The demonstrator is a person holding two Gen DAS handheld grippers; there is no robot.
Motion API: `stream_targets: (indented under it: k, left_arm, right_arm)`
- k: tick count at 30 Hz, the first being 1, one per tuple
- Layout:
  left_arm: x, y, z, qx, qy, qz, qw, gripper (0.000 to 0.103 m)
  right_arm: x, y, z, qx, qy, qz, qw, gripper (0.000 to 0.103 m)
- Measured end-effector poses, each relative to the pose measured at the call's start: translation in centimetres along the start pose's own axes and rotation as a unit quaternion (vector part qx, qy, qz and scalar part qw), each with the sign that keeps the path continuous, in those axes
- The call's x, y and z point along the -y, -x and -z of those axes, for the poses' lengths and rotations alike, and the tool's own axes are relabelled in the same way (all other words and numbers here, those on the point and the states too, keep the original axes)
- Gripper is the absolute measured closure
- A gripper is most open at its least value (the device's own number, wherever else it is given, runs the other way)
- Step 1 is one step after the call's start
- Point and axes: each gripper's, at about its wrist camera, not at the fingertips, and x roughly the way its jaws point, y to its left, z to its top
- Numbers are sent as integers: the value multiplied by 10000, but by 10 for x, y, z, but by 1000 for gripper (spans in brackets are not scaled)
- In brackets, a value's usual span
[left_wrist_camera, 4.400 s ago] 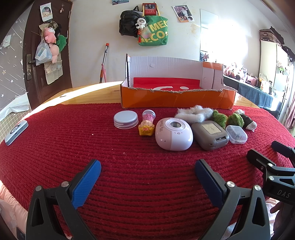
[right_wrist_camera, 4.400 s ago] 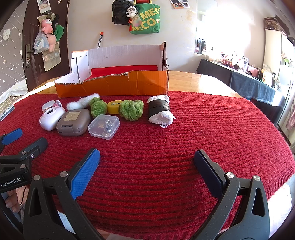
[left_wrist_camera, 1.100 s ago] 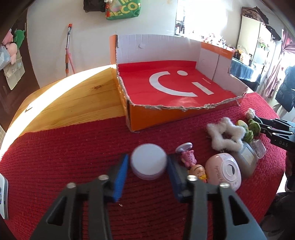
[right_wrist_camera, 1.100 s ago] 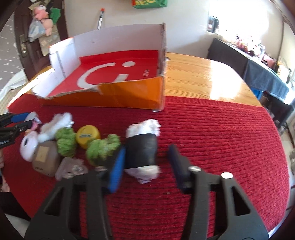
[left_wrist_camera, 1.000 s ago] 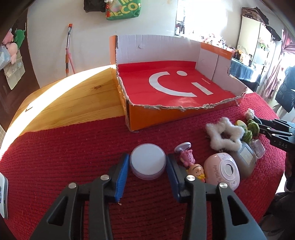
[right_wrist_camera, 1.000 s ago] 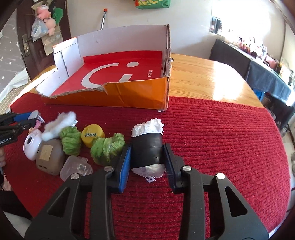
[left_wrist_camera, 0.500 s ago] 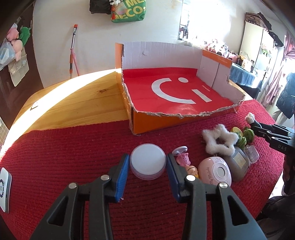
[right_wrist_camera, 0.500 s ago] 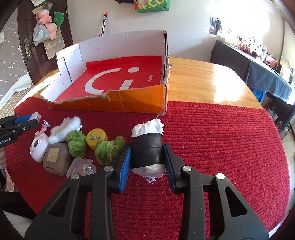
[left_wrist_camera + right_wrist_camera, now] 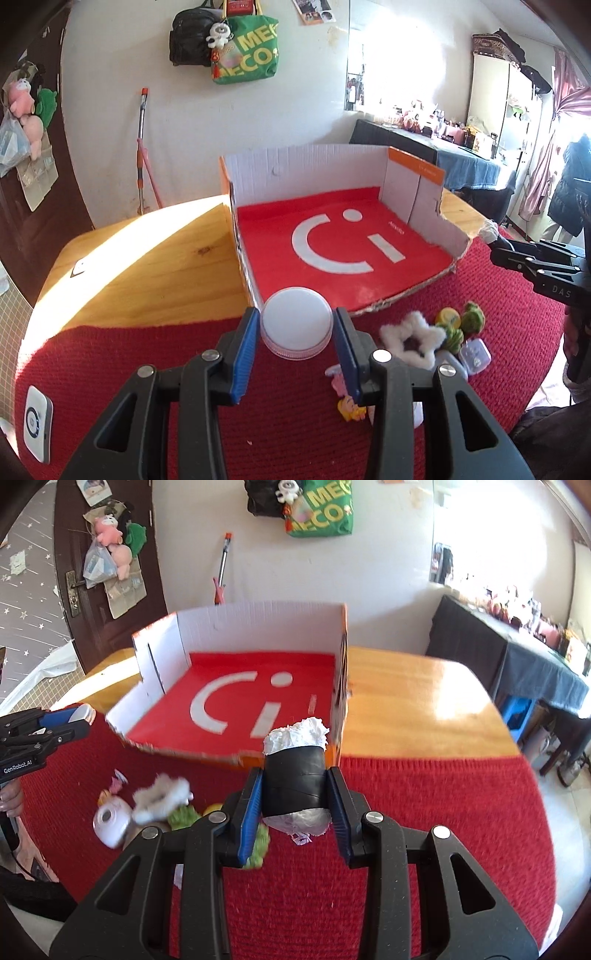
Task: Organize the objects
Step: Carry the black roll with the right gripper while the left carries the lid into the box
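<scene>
My left gripper [image 9: 295, 328] is shut on a round white lidded jar [image 9: 295, 322] and holds it above the red cloth, at the near left corner of the open cardboard box [image 9: 332, 243]. My right gripper [image 9: 294, 791] is shut on a black roll with white stuffing [image 9: 295, 775], lifted near the box's [image 9: 236, 701] near right corner. The box has a red floor with a white logo and holds nothing. The right gripper also shows at the right of the left wrist view [image 9: 496, 254], and the left gripper at the left of the right wrist view [image 9: 79, 722].
On the red knitted cloth [image 9: 288, 424] lie a white fluffy star [image 9: 412, 341], green pom-poms [image 9: 471, 317], a yellow cap [image 9: 447, 316], a clear case [image 9: 474, 356], small figurines [image 9: 351, 406] and a white round device [image 9: 110, 821]. A remote [image 9: 37, 424] lies far left. Bare wooden table [image 9: 424, 701] flanks the box.
Both grippers have risen from the cloth with their objects and moved toward the box. The jar and the black roll are now off the cloth.
</scene>
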Motion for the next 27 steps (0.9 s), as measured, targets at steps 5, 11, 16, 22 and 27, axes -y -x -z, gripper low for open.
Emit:
stream_targets:
  k: [5,11,16,22,27]
  left_arm:
    - [3,-2,-11,34,-25,9,10000,61]
    - [6,-15,-21,-76,-37,91,9999,61]
    - [9,-38,-35,-344,-159,191,9991,61]
    - [12,-66,-44,-670,-401,236,9967,61]
    - [10,-87,-47,-983,-576,238,9932,61]
  right_arm:
    - [-2,-2,-11,46,99,-54,9999,70]
    - [0,-11,-23,26,145,-170,9997,70]
    - [3,-27,-40,-69,271,-289,9992,70]
    - [2,-60,-53,-503,628,-463,9957,70]
    - [0,-80,-59,-830,830,-540,9916,70]
